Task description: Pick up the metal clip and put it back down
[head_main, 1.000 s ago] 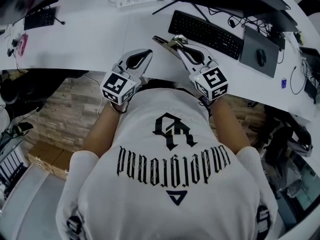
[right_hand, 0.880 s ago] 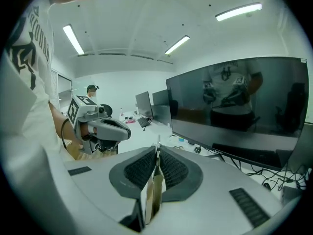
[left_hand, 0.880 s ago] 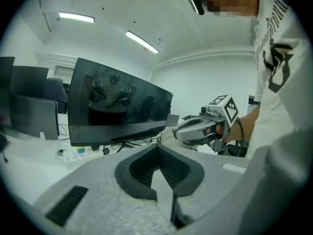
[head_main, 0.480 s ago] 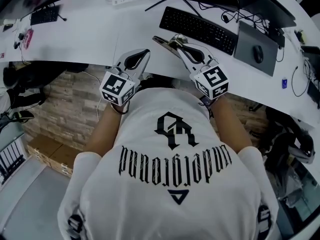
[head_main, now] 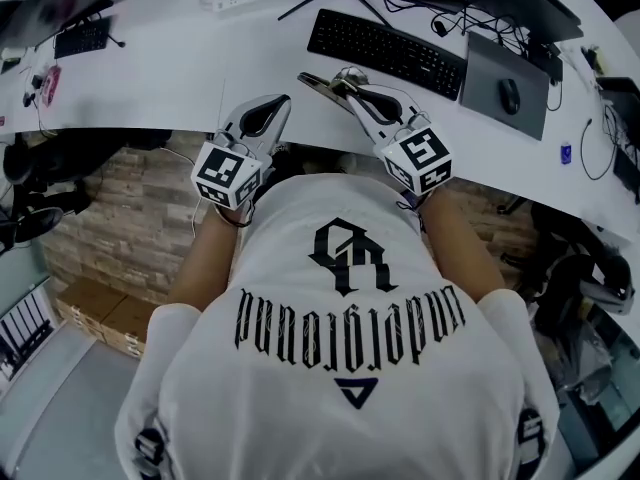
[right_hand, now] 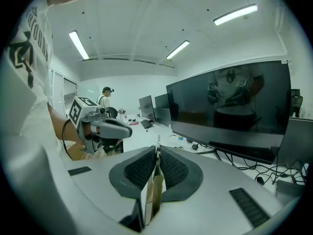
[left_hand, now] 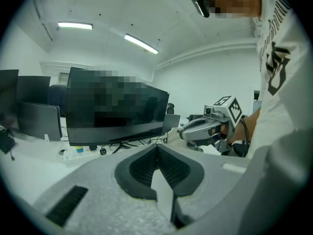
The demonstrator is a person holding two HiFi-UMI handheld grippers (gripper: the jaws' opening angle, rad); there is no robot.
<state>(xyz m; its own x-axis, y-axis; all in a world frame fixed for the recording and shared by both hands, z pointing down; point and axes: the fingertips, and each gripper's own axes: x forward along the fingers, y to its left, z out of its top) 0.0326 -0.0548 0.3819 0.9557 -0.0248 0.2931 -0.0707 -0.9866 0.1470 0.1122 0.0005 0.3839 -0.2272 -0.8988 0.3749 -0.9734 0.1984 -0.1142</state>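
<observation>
The left hand-held gripper hangs over the near edge of the white worktop. Its jaws are closed together and nothing is between them. It has no part in this step, so it is best held aside, apart from the clip.

To its right, the metal clip sticks out from the tip of the right hand-held gripper, above the worktop and just in front of the black keyboard. In the right gripper view the jaws stand nearly together and the pads press on the clip from both sides. Whether the clip touches the worktop cannot be told.

The step in hand seems to be the putting down. To do it well, the person should lower the clip onto a bare place beside the keyboard and open the jaws only when it rests there, since a thin metal piece may slide or bounce if it is dropped.

The clip looks thin and flat, of dull metal. Two leaves lie side by side between the pads, and a narrow tip reaches beyond them.
</observation>
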